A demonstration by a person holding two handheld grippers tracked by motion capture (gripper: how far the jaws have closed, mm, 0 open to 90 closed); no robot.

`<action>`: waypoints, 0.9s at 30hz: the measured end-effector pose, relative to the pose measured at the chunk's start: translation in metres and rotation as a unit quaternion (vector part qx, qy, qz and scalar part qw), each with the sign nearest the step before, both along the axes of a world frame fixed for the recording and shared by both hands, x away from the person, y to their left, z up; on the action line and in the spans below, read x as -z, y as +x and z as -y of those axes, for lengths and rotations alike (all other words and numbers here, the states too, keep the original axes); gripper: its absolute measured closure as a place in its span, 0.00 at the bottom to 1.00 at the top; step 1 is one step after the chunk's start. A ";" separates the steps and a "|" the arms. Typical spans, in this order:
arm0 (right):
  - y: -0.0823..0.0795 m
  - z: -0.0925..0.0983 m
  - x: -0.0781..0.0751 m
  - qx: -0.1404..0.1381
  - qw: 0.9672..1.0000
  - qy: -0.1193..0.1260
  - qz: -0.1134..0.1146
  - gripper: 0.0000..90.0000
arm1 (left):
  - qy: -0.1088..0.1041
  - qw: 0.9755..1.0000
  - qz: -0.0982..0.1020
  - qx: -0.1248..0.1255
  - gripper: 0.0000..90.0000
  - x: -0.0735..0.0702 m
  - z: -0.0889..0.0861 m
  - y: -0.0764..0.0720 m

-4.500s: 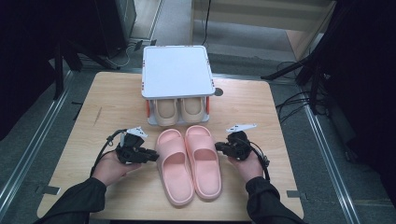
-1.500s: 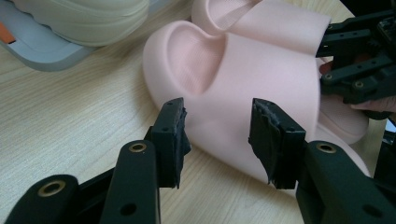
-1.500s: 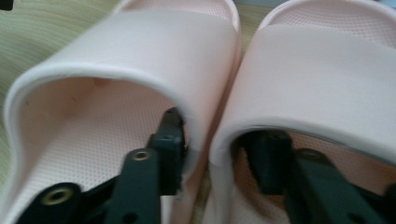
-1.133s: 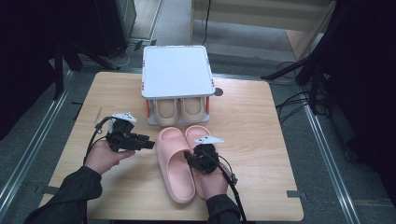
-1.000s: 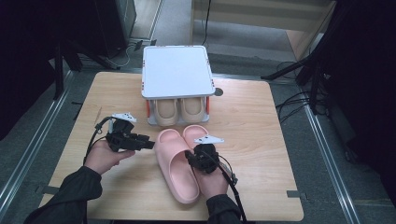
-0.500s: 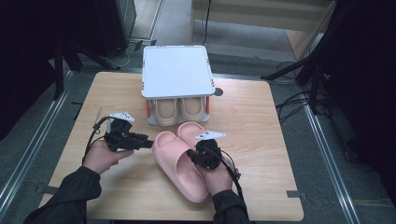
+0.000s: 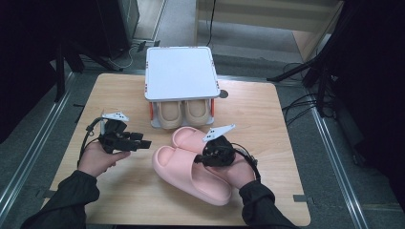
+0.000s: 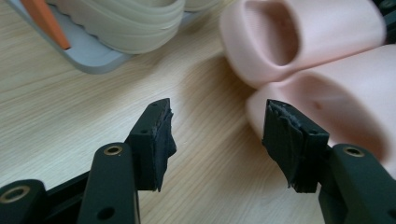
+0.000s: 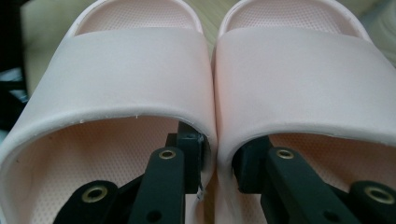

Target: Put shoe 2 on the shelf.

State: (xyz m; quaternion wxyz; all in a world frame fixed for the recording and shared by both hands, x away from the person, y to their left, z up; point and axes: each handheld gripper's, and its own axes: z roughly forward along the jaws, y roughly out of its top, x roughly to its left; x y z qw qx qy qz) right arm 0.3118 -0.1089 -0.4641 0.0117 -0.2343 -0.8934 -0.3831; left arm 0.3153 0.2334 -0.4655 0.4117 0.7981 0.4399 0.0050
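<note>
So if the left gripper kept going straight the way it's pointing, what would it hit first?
Probably the nearer pink slipper: the open left gripper points over bare table toward its toe, though depth is hard to judge.

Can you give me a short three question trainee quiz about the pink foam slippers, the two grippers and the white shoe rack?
1. True or false: the left gripper is holding a slipper.
2. How does the right gripper hold the pair of pink foam slippers?
3. What sits in the white shoe rack? A) beige slippers B) black boots C) nothing

Key
1. False; its jaws stand open over the wooden table.
2. One jaw inside each slipper, pinching the touching inner walls together.
3. A, beige slippers.
</note>
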 end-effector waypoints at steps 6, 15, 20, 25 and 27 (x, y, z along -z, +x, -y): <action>0.002 -0.003 -0.017 -0.069 0.997 0.006 0.017 0.84 | -0.001 1.000 -0.002 -0.021 0.45 0.001 -0.015 0.000; 0.006 -0.018 -0.050 -0.149 0.989 0.005 0.020 0.84 | 0.002 0.999 -0.002 -0.048 0.45 0.002 -0.034 -0.008; 0.014 -0.026 -0.077 -0.157 0.987 0.013 0.034 0.83 | 0.004 0.998 -0.004 -0.055 0.45 0.003 -0.039 -0.015; 0.025 -0.034 -0.102 -0.159 0.986 0.019 0.035 0.83 | 0.007 0.998 -0.007 -0.061 0.44 0.005 -0.042 -0.022; 0.032 -0.040 -0.115 -0.139 0.989 0.014 0.038 0.83 | 0.007 0.998 -0.005 -0.063 0.44 0.006 -0.044 -0.025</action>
